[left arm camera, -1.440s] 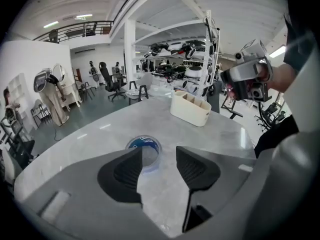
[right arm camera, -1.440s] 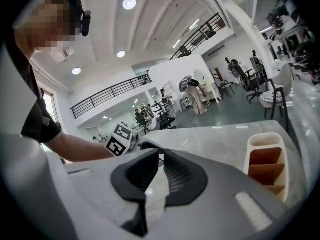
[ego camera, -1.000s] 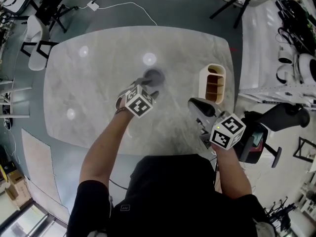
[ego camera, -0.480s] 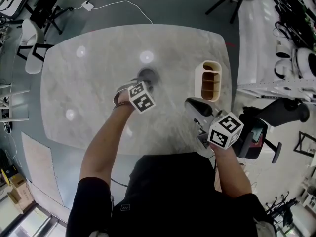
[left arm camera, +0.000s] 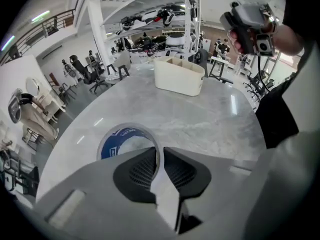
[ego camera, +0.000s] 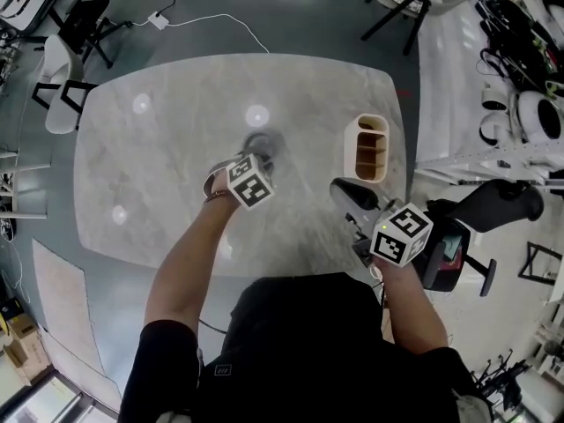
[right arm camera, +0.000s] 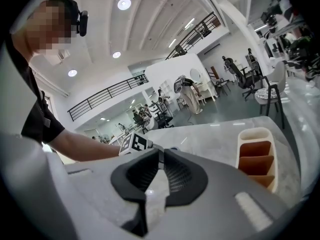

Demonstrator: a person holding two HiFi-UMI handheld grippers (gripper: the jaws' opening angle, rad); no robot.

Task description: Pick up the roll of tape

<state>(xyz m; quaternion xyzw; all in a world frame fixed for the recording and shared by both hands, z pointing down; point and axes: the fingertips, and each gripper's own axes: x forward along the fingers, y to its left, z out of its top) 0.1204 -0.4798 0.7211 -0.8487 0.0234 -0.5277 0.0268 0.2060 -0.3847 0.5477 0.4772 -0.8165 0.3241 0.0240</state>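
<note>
In the head view there is one marble tabletop (ego camera: 159, 174), one roll of tape (ego camera: 262, 139), one cream organiser (ego camera: 371, 148) and two grippers. The roll lies near the middle of the tabletop, well apart from the organiser at the right edge. The left gripper (ego camera: 258, 155) reaches down onto the roll's near side. The right gripper (ego camera: 342, 192) hangs over the tabletop's near right corner, just beside the organiser and touching nothing.

In the left gripper view the single roll of tape (left arm camera: 125, 140) lies flat. Its hole faces up, so its axis stands upright, and a blue printed core shows inside the ring. The left gripper (left arm camera: 158, 153) has just been closing its fingers (left arm camera: 137, 170). They now pinch the near wall of the roll, one inside the hole and one outside. Beyond stand the organiser (left arm camera: 179, 77) and, upper right, the right gripper (left arm camera: 247, 26).

In the right gripper view the fingers (right arm camera: 177, 176) of the right gripper (right arm camera: 160, 158) are pressed together with nothing between them. The organiser (right arm camera: 255, 156) shows three compartments in a row. The marker cube of the left gripper (right arm camera: 135, 144) sits farther along the tabletop (right arm camera: 210, 141).
</note>
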